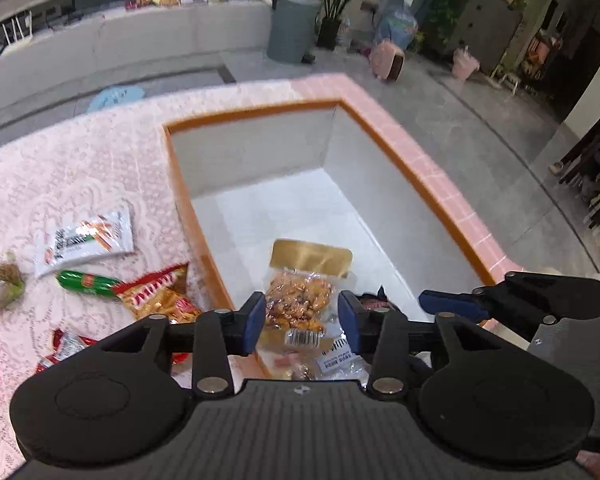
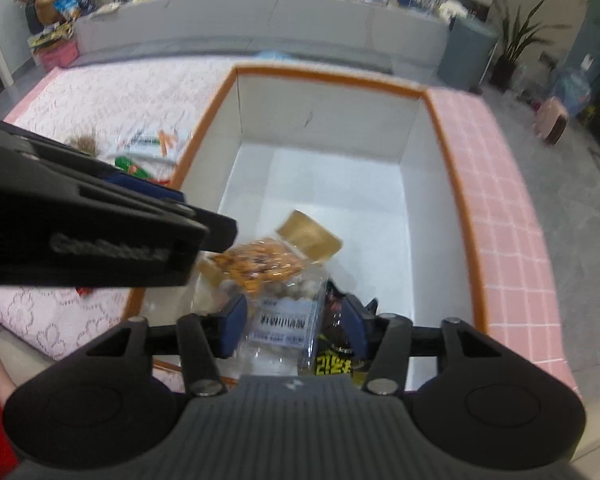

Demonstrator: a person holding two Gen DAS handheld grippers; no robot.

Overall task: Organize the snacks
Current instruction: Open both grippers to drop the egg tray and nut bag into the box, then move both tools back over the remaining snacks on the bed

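1. Table, left area: a white sachet (image 1: 85, 240), a green-wrapped stick (image 1: 87, 283), a red-and-yellow snack bag (image 1: 160, 294) and small red packets (image 1: 66, 350) lie on the lace tablecloth (image 1: 80, 168), all outside the box.
2. Box (image 1: 260, 114): white interior, orange rim, standing on the table just right of the loose snacks.
3. Left gripper (image 1: 302, 318): positioned above the near end of the box, jaws spread apart, nothing between the blue pads (image 1: 256, 316).
4. Box contents, near end: a clear packet with a gold header (image 1: 300, 292) lies on the floor of the box; a clear pack with a white label (image 2: 284, 320) lies partly over it.
5. Right gripper (image 2: 296, 326): over the same near end, jaws apart, released; the labelled pack appears between the pads, but contact cannot be confirmed.
6. Black packet with yellow lettering (image 2: 334, 360): at the right pad, inside the box.
7. Far half of the box floor holds no snacks.
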